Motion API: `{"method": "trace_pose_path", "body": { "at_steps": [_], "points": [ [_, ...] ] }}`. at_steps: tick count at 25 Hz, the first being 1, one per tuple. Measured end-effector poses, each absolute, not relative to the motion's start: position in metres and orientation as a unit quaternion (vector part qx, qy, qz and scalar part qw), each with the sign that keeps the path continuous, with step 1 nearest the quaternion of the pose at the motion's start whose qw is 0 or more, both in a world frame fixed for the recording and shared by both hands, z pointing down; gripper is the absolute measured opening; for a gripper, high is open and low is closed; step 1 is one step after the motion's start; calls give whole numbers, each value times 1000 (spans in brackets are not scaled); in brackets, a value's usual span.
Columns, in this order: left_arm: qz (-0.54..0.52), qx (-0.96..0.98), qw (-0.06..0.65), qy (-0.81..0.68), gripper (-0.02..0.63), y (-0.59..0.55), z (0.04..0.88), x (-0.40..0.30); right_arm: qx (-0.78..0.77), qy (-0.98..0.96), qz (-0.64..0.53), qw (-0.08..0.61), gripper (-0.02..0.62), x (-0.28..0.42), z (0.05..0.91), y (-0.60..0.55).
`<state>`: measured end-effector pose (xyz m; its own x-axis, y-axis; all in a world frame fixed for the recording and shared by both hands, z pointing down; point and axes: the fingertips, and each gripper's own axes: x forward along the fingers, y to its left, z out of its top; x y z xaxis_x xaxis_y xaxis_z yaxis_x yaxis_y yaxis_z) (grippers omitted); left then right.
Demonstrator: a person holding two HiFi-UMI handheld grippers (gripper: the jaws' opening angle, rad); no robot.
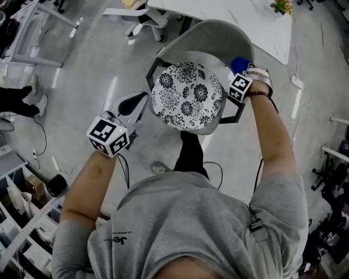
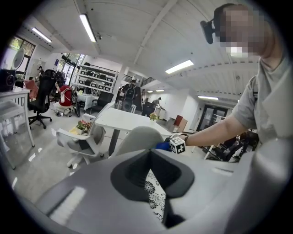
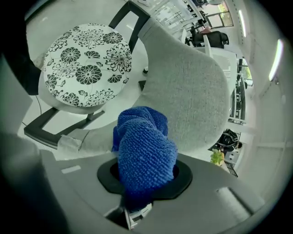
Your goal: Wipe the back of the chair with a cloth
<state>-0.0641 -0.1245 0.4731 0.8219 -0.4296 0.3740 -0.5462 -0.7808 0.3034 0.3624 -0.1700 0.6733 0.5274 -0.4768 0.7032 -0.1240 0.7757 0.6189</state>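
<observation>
The chair has a grey fabric back [image 1: 210, 35] and a black-and-white floral seat cushion [image 1: 188, 97]. My right gripper [image 1: 244, 76] is at the right edge of the chair back, shut on a bunched blue cloth [image 1: 239, 64]. In the right gripper view the blue cloth [image 3: 144, 141] bulges out of the right gripper [image 3: 144, 153], close to the grey back [image 3: 192, 91]; whether it touches is unclear. My left gripper [image 1: 139, 102] is by the chair's left armrest, shut and holding nothing. In the left gripper view, the cushion [image 2: 153, 194] shows through a thin slit between the jaws.
A white table [image 1: 245, 16] stands just behind the chair, with a small plant [image 1: 282, 6] on it. Another office chair [image 1: 144, 16] is at the back left. Cables trail over the floor, and shelving [image 1: 22, 229] is at the lower left. My dark trouser leg [image 1: 191, 152] is below the seat.
</observation>
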Motion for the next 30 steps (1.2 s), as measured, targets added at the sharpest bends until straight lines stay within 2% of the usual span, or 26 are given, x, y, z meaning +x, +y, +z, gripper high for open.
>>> {"method": "trace_pose_path", "body": {
  "at_steps": [4, 7, 17, 22, 30],
  "points": [
    [142, 934, 202, -258, 49, -115, 471, -70, 334, -482, -83, 805, 78, 369, 670, -147],
    [144, 934, 202, -256, 49, -110, 472, -71, 350, -520, -94, 773, 78, 343, 664, -156],
    [139, 920, 221, -291, 49, -150, 489, -70, 309, -672, -212, 638, 78, 163, 680, -264],
    [134, 910, 237, -312, 49, -172, 501, -65, 236, -723, -249, 600, 80, 83, 709, -288],
    [137, 893, 265, -337, 49, -198, 524, -71, 199, -710, -285, 612, 78, 80, 745, -331]
  ]
}}
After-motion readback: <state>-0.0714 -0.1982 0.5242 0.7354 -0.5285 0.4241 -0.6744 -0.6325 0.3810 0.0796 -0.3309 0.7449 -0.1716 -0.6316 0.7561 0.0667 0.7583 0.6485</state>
